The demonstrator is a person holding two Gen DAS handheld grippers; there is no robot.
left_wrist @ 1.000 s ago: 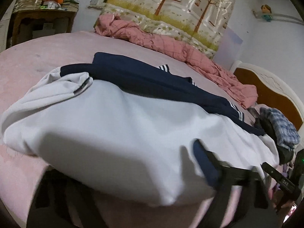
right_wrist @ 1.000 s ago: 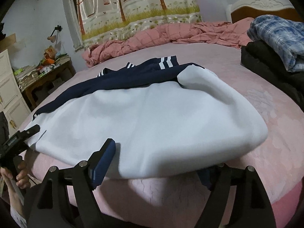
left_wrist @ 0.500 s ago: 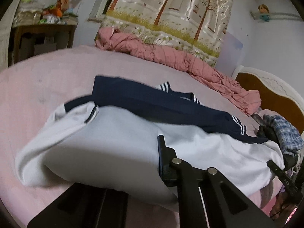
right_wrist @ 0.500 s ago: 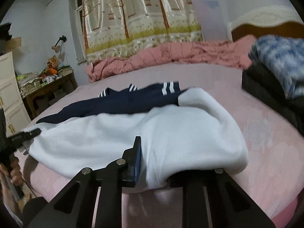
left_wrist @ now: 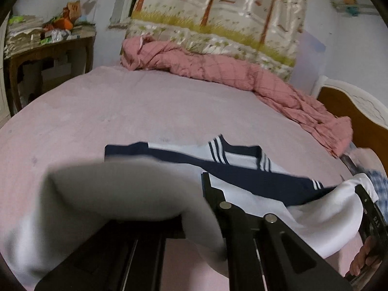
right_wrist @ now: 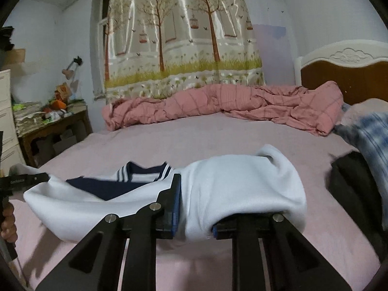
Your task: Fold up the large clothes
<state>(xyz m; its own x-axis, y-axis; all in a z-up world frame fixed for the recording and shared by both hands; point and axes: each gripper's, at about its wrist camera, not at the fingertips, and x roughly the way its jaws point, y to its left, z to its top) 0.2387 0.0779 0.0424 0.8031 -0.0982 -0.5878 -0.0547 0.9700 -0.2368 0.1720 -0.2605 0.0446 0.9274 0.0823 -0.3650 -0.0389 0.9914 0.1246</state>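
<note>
A white and navy sweatshirt (left_wrist: 254, 194) with white stripes lies on the pink bed (left_wrist: 145, 111). My left gripper (left_wrist: 191, 208) is shut on its near white edge and holds that edge lifted off the bed. My right gripper (right_wrist: 194, 208) is shut on the other end of the sweatshirt's (right_wrist: 237, 184) white edge, which bunches over its fingers and hangs between both grippers. The navy part with the striped collar (right_wrist: 145, 172) rests on the bed behind. The other gripper shows at the right edge of the left wrist view and at the left edge of the right wrist view.
A crumpled pink quilt (right_wrist: 230, 104) lies along the far side of the bed. A blue plaid garment on dark clothes (right_wrist: 363, 160) is piled at the right. A cluttered wooden side table (right_wrist: 51, 123) stands at the left, the headboard (right_wrist: 346, 72) at the right.
Both grippers closed on the sweatshirt's near white edge and raised it. The white part now folds up off the bed, and more of the striped collar shows behind.
</note>
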